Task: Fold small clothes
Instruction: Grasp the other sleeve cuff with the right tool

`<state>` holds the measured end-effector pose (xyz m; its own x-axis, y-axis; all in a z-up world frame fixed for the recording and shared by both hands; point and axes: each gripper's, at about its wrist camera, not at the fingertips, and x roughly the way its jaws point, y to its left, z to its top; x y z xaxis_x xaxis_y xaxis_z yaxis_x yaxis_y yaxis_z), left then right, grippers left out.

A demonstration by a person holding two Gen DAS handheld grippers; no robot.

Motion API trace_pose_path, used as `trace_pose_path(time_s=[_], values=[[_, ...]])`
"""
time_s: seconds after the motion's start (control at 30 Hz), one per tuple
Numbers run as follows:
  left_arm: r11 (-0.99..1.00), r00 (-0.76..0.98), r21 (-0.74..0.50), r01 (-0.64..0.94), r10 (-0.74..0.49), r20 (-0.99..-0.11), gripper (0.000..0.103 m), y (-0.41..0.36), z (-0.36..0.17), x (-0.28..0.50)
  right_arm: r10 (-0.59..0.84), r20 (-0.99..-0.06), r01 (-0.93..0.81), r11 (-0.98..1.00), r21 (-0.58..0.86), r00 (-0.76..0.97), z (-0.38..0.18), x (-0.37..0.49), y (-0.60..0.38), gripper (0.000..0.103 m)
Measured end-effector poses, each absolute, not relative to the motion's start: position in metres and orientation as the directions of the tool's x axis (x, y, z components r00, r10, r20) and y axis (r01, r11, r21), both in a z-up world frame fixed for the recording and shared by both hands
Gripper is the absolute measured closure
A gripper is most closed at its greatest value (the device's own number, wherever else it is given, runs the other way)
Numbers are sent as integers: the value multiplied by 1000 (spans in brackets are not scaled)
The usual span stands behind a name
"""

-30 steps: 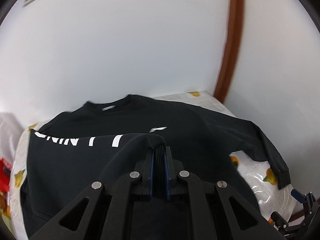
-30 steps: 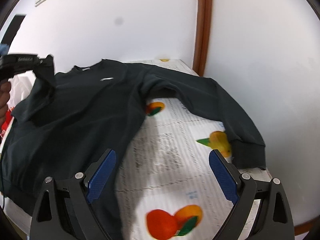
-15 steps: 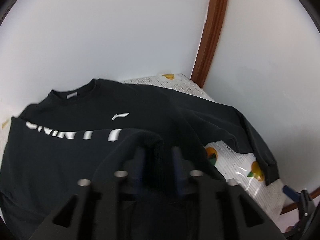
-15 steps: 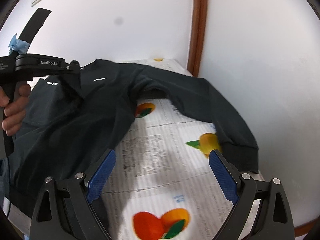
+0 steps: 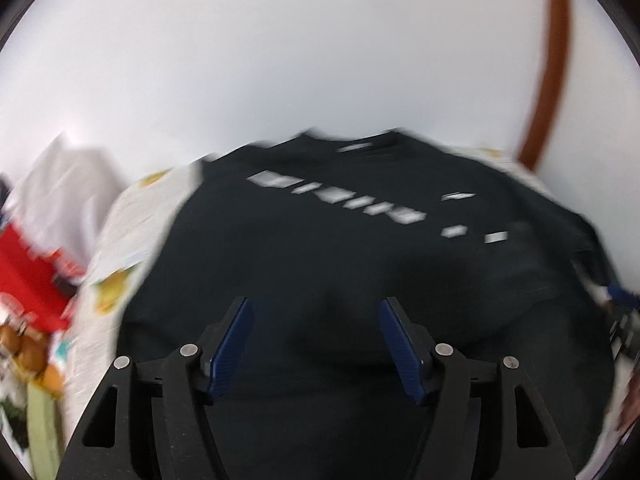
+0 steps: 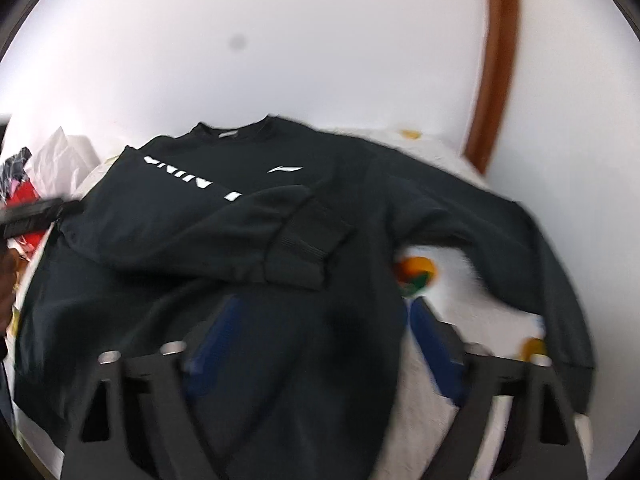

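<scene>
1. The white wall [image 6: 320, 60] fills the top of both views, with a brown wooden strip [image 6: 494, 80] running down it at the right.
2. A table covered in a white cloth printed with oranges [image 6: 448, 292] stands against that wall; bare cloth shows to the right of the garment in the right wrist view and at the left in the left wrist view [image 5: 120, 248].
3. The black long-sleeved sweatshirt with white lettering [image 6: 180, 260] lies spread flat on the cloth, collar toward the wall. In the left wrist view it [image 5: 320, 248] is smeared by motion blur, and the lettering cannot be read.
4. One sleeve, ending in a ribbed cuff [image 6: 308, 236], lies folded across the chest, just below the white logo. The other sleeve [image 6: 532, 248] stretches out to the right over the cloth, toward the table edge.
5. A clutter of white, red and dark items [image 6: 44, 168] sits beyond the table's left edge; blur hides what they are.
6. The left gripper [image 5: 314, 340] hangs over the lower body of the sweatshirt, its blue-padded fingers [image 5: 230, 344] spread wide with nothing between them.
7. The right gripper [image 6: 316, 340] hovers over the sweatshirt's lower right part, fingers [image 6: 212, 340] likewise parted and empty, though blurred.
</scene>
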<state>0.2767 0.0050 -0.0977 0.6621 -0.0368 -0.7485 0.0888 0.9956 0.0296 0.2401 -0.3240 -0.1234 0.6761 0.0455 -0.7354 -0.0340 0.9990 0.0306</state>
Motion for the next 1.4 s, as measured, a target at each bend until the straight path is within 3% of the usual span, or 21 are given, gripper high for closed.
trace_pose_path(time_s=[0.17, 0.47, 0.53, 0.57, 0.6, 0.67, 0.7, 0.73, 0.87, 1.07, 1.23, 1.4], values=[[994, 628, 88, -65, 109, -770, 36, 90, -124, 278, 41, -800, 9, 998, 58, 598, -152, 300, -320, 32], [989, 594, 84, -119, 139, -792, 36, 163, -165, 298, 34, -853, 118, 987, 111, 521, -182, 356, -337, 34], [992, 599, 74, -106, 123, -791, 36, 164, -171, 310, 31, -846, 106, 989, 103, 533, -181, 362, -334, 58], [993, 605, 65, -97, 111, -789, 36, 163, -173, 316, 11, -844, 112, 990, 85, 537, -180, 366, -331, 62], [994, 606, 62, -94, 107, -788, 36, 162, -174, 319, 9, -842, 109, 991, 80, 539, -180, 369, -330, 79], [995, 615, 47, -92, 94, -783, 45, 160, -174, 322, 49, -842, 69, 992, 102, 537, -177, 375, -328, 87], [997, 625, 24, -76, 66, -778, 60, 160, -173, 322, 53, -837, 60, 993, 102, 545, -173, 377, -328, 88], [998, 625, 10, -69, 50, -779, 69, 158, -171, 321, 65, -820, 48, 993, 112, 569, -165, 375, -329, 89], [997, 616, -3, -74, 43, -787, 73, 158, -173, 320, 133, -750, 33, 979, 201, 648, -127, 362, -352, 89], [995, 599, -8, -97, 53, -799, 72, 161, -172, 318, 59, -886, 28, 996, 81, 459, -167, 356, -355, 88], [990, 582, -61, -131, 27, -813, 72, 169, -170, 311, 14, -898, 40, 999, 35, 439, -166, 342, -360, 87], [994, 588, -43, -98, 23, -808, 72, 161, -163, 298, 22, -876, 1, 1000, 26, 482, -152, 326, -353, 67]])
